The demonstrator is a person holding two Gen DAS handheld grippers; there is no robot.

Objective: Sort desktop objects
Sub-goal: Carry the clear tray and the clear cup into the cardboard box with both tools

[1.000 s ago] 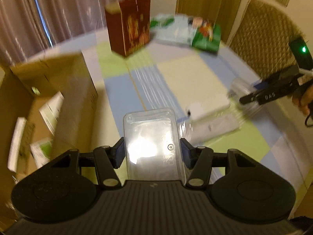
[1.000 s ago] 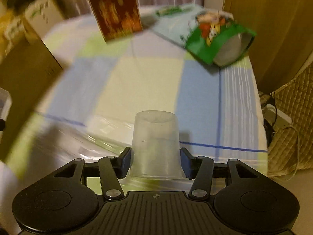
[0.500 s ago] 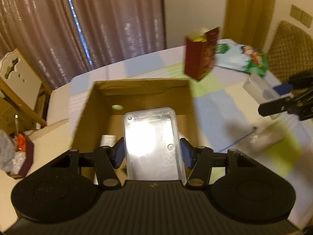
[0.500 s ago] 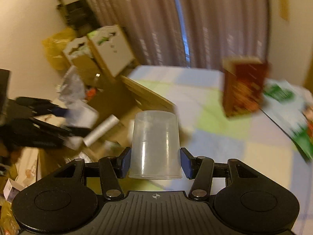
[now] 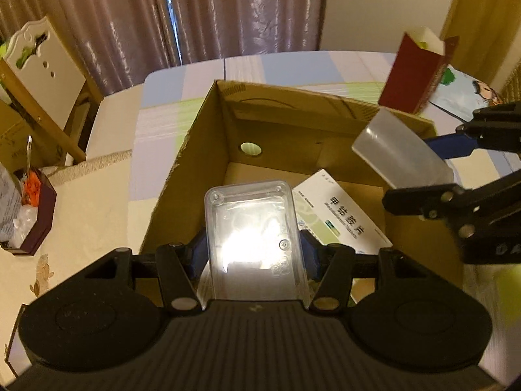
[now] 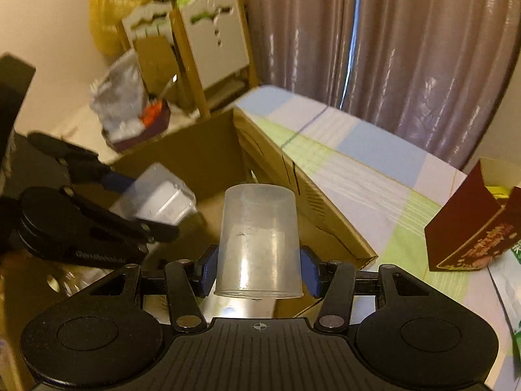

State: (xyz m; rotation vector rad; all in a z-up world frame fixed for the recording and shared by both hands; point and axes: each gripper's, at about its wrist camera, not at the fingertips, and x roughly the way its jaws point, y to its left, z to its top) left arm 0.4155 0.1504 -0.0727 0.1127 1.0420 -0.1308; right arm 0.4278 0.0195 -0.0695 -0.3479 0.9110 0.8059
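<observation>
With the left tongs [image 5: 254,254] clamped on a clear plastic case [image 5: 252,224] and the right tongs [image 6: 259,268] on an upturned translucent cup [image 6: 259,238], both crowded over the cardboard box [image 5: 211,150], so releasing together risked a collision or the slick cup bouncing out.

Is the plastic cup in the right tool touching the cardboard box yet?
Apart. In the left wrist view the cup, clamped in the right tool, hangs in the air above the box rim.
</observation>
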